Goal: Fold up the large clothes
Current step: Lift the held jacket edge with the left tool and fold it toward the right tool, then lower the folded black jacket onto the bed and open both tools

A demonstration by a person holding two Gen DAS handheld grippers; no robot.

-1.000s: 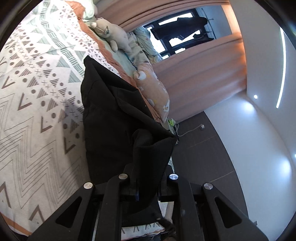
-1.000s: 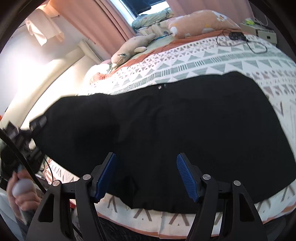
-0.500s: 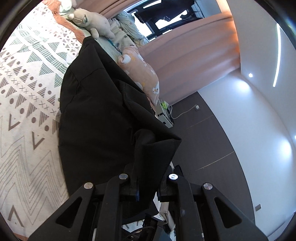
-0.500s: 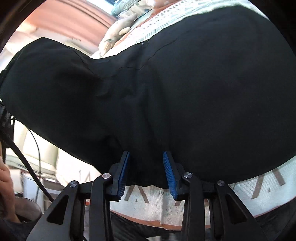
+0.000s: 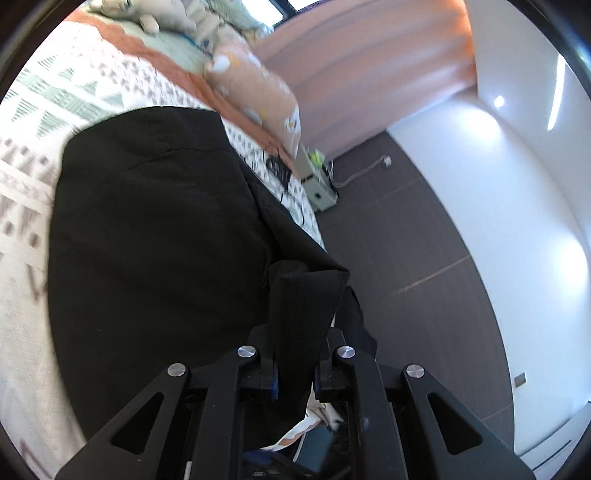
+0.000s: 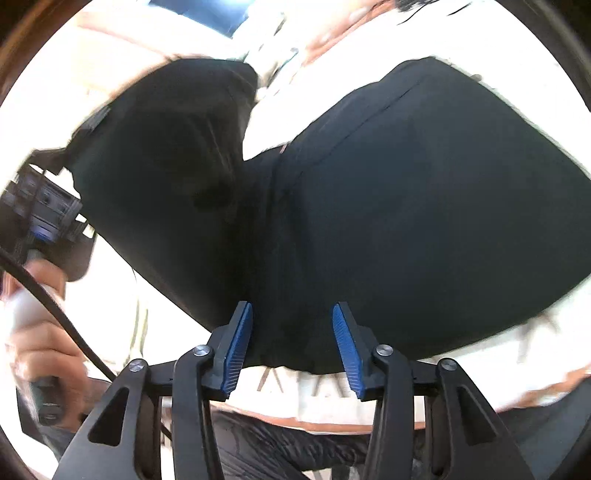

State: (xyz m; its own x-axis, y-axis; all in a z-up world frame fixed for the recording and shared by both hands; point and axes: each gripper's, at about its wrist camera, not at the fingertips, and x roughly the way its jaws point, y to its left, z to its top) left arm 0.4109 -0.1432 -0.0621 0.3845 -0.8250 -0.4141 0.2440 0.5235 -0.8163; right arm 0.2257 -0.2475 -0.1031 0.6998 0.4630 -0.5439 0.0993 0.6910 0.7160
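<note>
Left wrist view: left gripper (image 5: 293,363) pinches the black garment (image 5: 155,236); right gripper (image 6: 291,341), jaws just reopening, straddles its hem without pressing.

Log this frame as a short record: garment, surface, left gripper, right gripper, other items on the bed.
garment: black garment, spread on the bed, one corner lifted
surface: patterned bedspread
left gripper: shut on a fold of the garment
right gripper: open, jaws just opening, blue pads astride the near hem, not pressing it
other items: orange pillow, plush toy at the bed's far end
</note>
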